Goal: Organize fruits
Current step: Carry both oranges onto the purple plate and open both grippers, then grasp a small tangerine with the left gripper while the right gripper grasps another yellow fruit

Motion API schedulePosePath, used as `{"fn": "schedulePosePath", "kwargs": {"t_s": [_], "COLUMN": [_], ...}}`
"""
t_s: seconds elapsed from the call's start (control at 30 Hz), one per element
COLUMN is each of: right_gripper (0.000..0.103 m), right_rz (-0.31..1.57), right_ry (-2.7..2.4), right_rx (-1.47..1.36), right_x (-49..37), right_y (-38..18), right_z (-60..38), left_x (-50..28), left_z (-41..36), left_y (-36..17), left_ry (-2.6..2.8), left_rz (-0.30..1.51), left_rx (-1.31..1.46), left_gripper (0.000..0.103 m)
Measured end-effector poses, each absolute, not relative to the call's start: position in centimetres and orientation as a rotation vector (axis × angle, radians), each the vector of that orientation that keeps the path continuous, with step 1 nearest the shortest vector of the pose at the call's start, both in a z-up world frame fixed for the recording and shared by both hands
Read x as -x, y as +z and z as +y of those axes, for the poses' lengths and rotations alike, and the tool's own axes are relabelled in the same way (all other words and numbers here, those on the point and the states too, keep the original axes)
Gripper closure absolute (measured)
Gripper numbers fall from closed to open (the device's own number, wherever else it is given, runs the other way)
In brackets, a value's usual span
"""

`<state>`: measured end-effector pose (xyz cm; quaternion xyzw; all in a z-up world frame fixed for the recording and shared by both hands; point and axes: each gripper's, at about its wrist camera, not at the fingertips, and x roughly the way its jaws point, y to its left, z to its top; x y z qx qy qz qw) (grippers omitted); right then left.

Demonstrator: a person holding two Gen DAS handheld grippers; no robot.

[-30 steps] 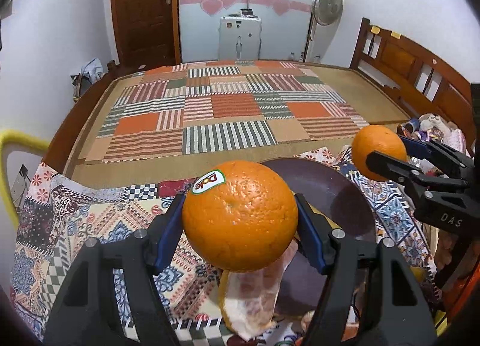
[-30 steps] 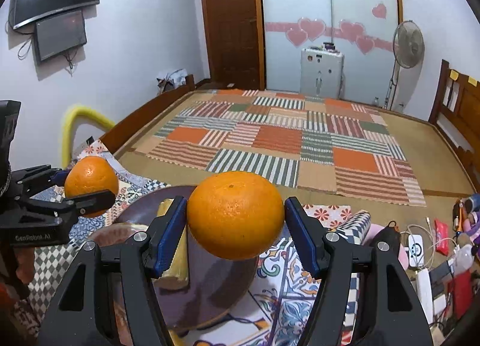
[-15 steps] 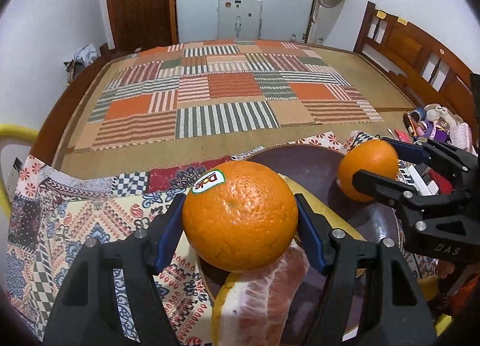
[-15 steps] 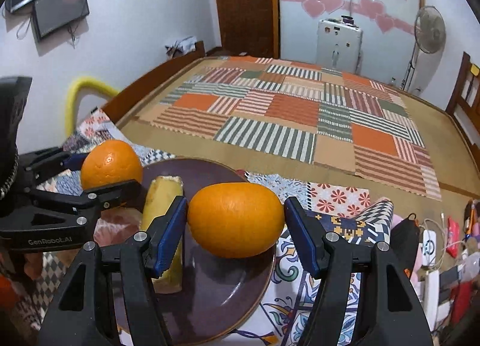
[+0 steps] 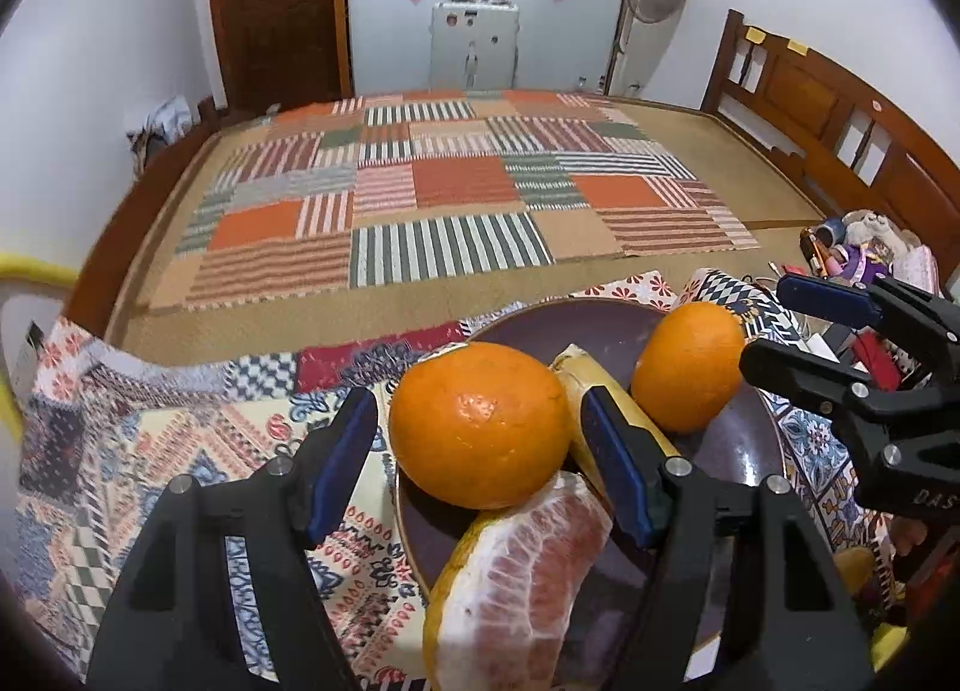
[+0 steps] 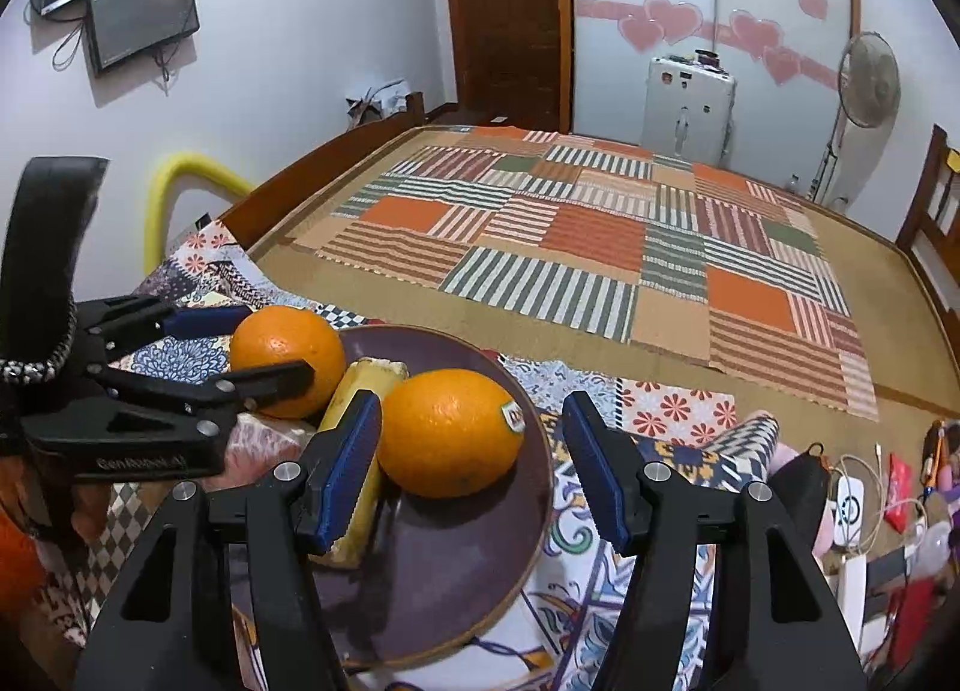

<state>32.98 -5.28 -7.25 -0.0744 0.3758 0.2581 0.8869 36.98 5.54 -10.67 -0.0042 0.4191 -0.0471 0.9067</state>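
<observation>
A dark purple plate (image 5: 540, 313) (image 6: 540, 451) lies on a patterned cloth. On it are a peeled banana piece (image 5: 579, 370) (image 6: 372, 376) and a pink pomelo wedge (image 5: 522, 571) (image 6: 258, 439). One orange (image 5: 480, 427) (image 6: 282, 355) rests at the plate's left edge against the wedge. It sits between the fingers of my left gripper (image 5: 480, 400) (image 6: 273, 343), with a gap at each pad. A second orange (image 6: 450, 433) (image 5: 690, 367) lies on the plate to the right of the banana. My right gripper (image 6: 471, 400) (image 5: 768, 322) straddles it, jaws closing, the right pad clear of it.
The patterned cloth (image 5: 180, 451) covers the near surface. A wide patchwork mat (image 6: 600, 247) stretches beyond. Cables, a black mask and small items (image 6: 840, 499) crowd the right side. A yellow tube (image 6: 162, 199) stands at the left, and a wooden headboard (image 5: 840, 115) at the far right.
Both grippers sank toward the plate with their oranges. Each orange, gripped earlier, now rests on the plate with daylight beside the pads. The left one rolled, hiding its sticker.
</observation>
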Motion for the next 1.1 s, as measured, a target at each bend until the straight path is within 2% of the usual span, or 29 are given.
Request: {"fn": "schedulePosePath", "kwargs": {"t_s": [0.57,0.77,1.1], "right_gripper": [0.043,0.043,0.043], "right_rz": [0.707,0.749,0.831], "right_ry": [0.534,0.539,0.546], "right_rx": [0.186,0.196,0.211], "right_x": [-23.7,-21.9,-21.6], "right_y": [-5.6,-7.6,-11.1], "right_z": [-8.7,-9.6,-9.6], "left_x": [-25.7,-22.1,-18.9], "left_z": [5.0,4.9,3.5], "left_y": [-6.3,-7.5,-11.6], "left_ry": [-0.121,-0.112,-0.139], "left_rz": [0.768,0.783,0.849], "left_rx": [-0.037,-0.035,-0.056], "left_gripper": [0.03,0.026,0.026]}}
